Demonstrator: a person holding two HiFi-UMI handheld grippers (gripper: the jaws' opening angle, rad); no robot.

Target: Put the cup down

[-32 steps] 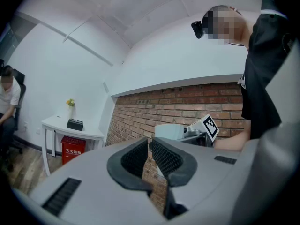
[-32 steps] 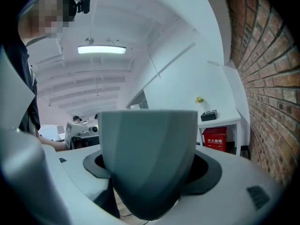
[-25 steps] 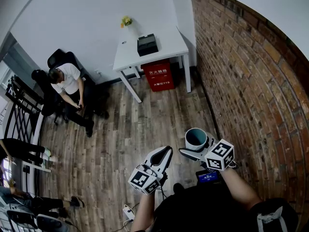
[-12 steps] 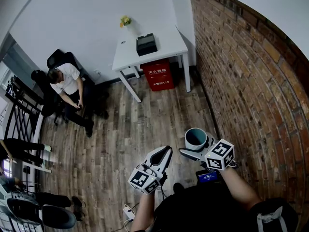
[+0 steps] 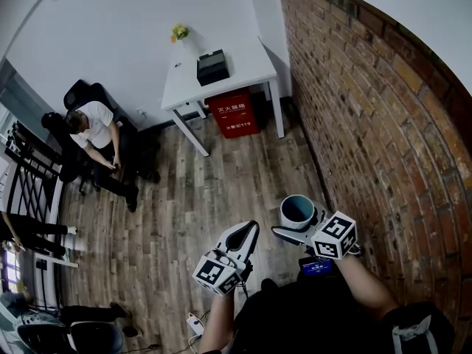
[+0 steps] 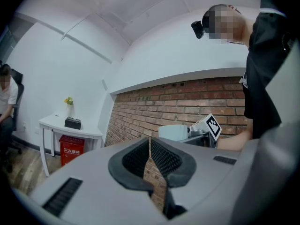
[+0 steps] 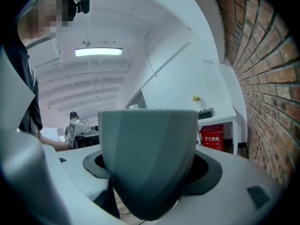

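A grey-green cup (image 5: 297, 211) with a dark teal inside is held upright above the wooden floor by my right gripper (image 5: 295, 226), whose jaws are shut on its sides. In the right gripper view the cup (image 7: 149, 161) fills the middle, between the two dark pads. My left gripper (image 5: 244, 240) hangs beside it to the left, shut with nothing in it; its pads (image 6: 151, 159) meet in the left gripper view, where the cup (image 6: 173, 131) shows beyond. A white table (image 5: 247, 72) stands far ahead by the brick wall.
On the table sit a black box (image 5: 212, 67) and a small vase of yellow flowers (image 5: 179, 33); a red box (image 5: 231, 113) stands under it. A brick wall (image 5: 369, 124) runs along the right. A seated person (image 5: 92, 135) and office chairs are at the left.
The head view has shifted a little: the table and the seated person now sit further left and up in the picture. Both grippers and the cup keep their pose.
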